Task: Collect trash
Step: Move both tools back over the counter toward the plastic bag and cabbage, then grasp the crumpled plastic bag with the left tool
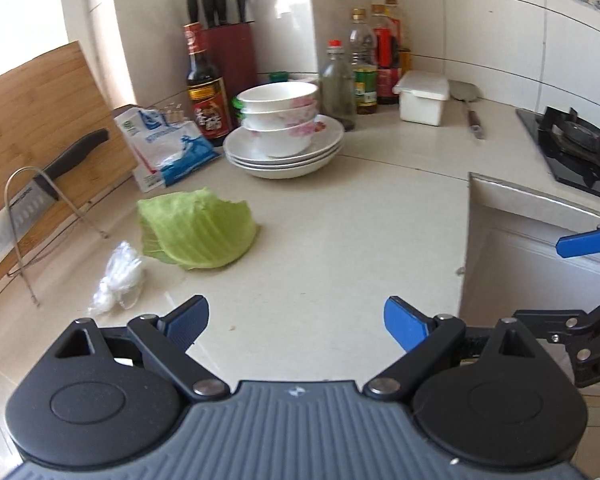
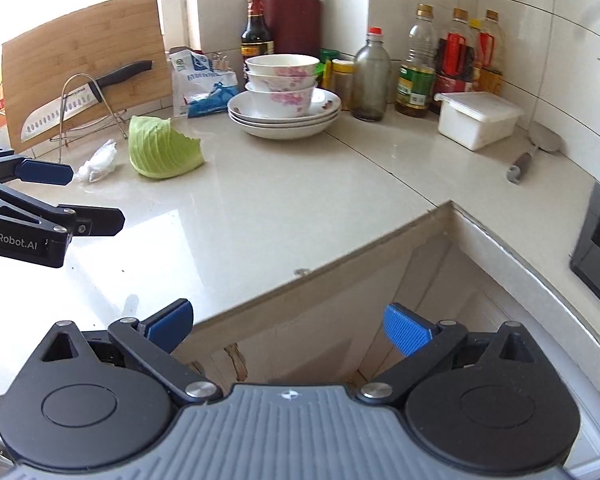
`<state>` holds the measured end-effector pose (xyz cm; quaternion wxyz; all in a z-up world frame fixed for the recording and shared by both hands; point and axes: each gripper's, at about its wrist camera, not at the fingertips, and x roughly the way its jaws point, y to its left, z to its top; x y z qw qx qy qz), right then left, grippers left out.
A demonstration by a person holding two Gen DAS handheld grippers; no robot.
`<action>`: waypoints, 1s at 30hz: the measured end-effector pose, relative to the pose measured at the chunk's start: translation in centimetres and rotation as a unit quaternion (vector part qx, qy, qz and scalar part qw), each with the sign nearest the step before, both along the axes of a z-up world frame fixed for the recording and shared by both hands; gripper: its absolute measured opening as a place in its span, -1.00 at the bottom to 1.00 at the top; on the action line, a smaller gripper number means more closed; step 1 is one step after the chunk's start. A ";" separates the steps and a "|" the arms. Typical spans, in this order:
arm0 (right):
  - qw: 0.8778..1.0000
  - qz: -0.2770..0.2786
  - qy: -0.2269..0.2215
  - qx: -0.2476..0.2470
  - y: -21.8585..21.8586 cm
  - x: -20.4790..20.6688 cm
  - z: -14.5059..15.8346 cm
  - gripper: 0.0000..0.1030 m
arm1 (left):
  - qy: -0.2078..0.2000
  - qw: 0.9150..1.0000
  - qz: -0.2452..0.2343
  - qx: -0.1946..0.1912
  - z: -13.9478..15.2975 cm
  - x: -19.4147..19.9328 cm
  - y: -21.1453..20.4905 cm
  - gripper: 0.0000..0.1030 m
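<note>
A crumpled clear plastic wrapper [image 1: 120,278] lies on the pale countertop [image 1: 320,220], just left of a green cabbage piece [image 1: 198,234]. My left gripper [image 1: 296,322] hovers over the counter, open and empty, with the wrapper a little ahead of its left finger. In the right wrist view the wrapper [image 2: 98,162] and cabbage [image 2: 162,148] sit far left, beyond the left gripper [image 2: 66,196]. My right gripper [image 2: 290,328] is open and empty, held over the counter's inner corner edge above the cabinet doors. Its blue fingertip [image 1: 584,242] shows at the right of the left wrist view.
Stacked bowls on plates [image 1: 284,136] stand behind the cabbage, with a blue-white bag [image 1: 168,148], sauce bottles [image 1: 364,68], a knife block [image 1: 228,52] and a white box [image 1: 422,96]. A knife on a wire rack [image 1: 28,204] leans against a cutting board [image 1: 40,120]. A gas hob [image 1: 576,140] is at the right.
</note>
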<state>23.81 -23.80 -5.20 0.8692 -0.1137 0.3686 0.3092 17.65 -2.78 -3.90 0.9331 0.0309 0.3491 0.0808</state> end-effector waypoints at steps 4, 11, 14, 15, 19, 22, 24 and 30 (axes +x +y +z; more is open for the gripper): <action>1.000 0.026 0.003 -0.005 3.1 1.2 -0.2 1.00 | -0.004 0.999 0.036 0.004 -0.6 0.1 3.7 0.83; 0.998 0.053 0.014 -0.024 7.6 3.2 -1.2 1.00 | 0.005 0.997 0.074 0.015 -1.8 1.2 9.8 0.83; 0.998 0.059 0.021 -0.029 9.1 3.8 -1.5 1.00 | 0.008 0.997 0.082 0.012 -2.3 2.1 12.0 0.83; 0.997 0.061 0.023 -0.031 9.6 4.0 -1.6 1.00 | 0.009 0.996 0.083 0.008 -2.5 2.4 12.8 0.83; 0.996 0.073 0.028 -0.040 11.2 4.7 -1.9 1.00 | 0.012 0.996 0.093 -0.003 -3.3 3.6 15.3 0.82; 0.995 0.083 0.027 -0.050 12.4 5.3 -2.1 1.00 | 0.016 0.995 0.095 -0.004 -4.0 4.5 16.8 0.76; 0.994 0.089 0.028 -0.054 12.9 5.6 -2.2 1.00 | 0.021 0.995 0.093 -0.010 -4.5 4.9 17.6 0.63; 0.992 0.104 0.031 -0.056 14.4 6.6 -2.3 1.00 | 0.036 0.995 0.083 -0.030 -5.6 5.9 19.1 0.34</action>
